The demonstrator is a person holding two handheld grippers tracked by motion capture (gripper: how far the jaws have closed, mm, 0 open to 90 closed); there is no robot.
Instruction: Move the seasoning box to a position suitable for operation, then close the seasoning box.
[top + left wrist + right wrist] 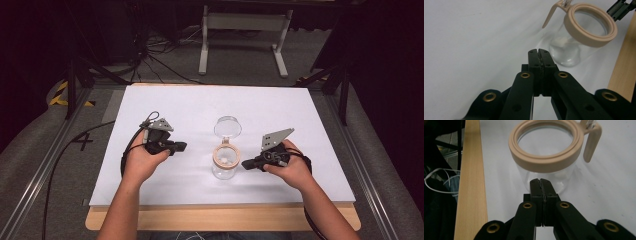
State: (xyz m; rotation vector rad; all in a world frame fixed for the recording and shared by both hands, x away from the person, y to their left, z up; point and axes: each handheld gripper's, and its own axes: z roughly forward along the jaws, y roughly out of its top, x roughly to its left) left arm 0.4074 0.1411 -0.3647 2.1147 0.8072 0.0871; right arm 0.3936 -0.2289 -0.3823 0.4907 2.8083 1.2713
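Clear glass jar (224,166), upright at mid-table (280,107), beige rim ring, hinged lid (228,127) swung open away from the person, small white contents seen from above; left gripper (181,146) and right gripper (246,163) flank it, jaws pressed together, empty.

Left gripper (181,146) and right gripper (246,163): jaws closed, empty.

The jar (546,173) is clear, glossy glass with a matt beige plastic collar (545,157) and a transparent lid (227,126). A smooth matt white sheet (200,105) covers the table; pale grained wood (225,218) shows along its near edge. The left gripper (539,53) and right gripper (541,182) have matt black plastic jaws with brass-coloured eyelets.
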